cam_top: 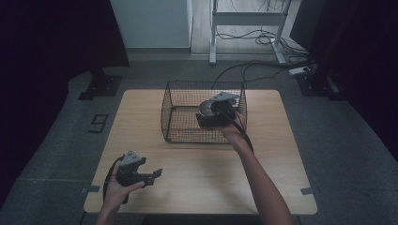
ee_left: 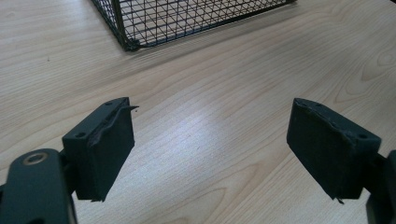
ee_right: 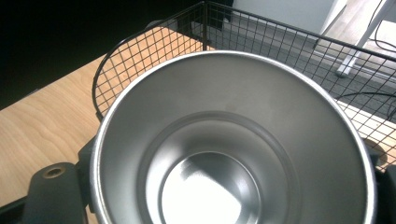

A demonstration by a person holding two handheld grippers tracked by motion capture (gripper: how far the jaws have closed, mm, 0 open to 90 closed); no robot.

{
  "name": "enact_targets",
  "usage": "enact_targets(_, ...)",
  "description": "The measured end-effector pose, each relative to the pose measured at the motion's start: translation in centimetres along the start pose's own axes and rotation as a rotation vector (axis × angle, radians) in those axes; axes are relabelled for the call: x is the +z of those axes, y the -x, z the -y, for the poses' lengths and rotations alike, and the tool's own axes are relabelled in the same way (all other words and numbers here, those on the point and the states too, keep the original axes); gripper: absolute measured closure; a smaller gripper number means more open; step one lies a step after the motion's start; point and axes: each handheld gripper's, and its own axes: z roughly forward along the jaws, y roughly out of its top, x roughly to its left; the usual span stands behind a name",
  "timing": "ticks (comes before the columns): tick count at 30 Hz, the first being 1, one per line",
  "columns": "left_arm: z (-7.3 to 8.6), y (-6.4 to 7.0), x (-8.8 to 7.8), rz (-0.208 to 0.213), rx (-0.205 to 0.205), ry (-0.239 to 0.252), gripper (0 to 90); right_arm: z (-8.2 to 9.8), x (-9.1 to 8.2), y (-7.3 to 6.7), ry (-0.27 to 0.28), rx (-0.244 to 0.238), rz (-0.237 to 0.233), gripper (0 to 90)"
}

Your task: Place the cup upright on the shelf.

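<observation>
One steel cup [ee_right: 233,140], empty, gripped by right fingers over the wire basket [cam_top: 180,117]; left fingers [ee_left: 100,154] gape open.

Your forearms are bare, without sleeves. Each tool [cam_top: 157,174] is black with square padded jaws, a grey three-cornered plate and a trailing cable.

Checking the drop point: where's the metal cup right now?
In the high view the metal cup sits in the right tool, over the right half of the wire basket, mid-table.
</observation>
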Motion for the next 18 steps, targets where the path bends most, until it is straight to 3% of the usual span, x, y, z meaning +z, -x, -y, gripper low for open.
enact_targets(18, 0.0, -0.1, -0.3, 0.001, -0.004, 0.010, 15.3, -1.2, 3.3, 1.3, -0.053, 0.017, -0.003, 18.3)
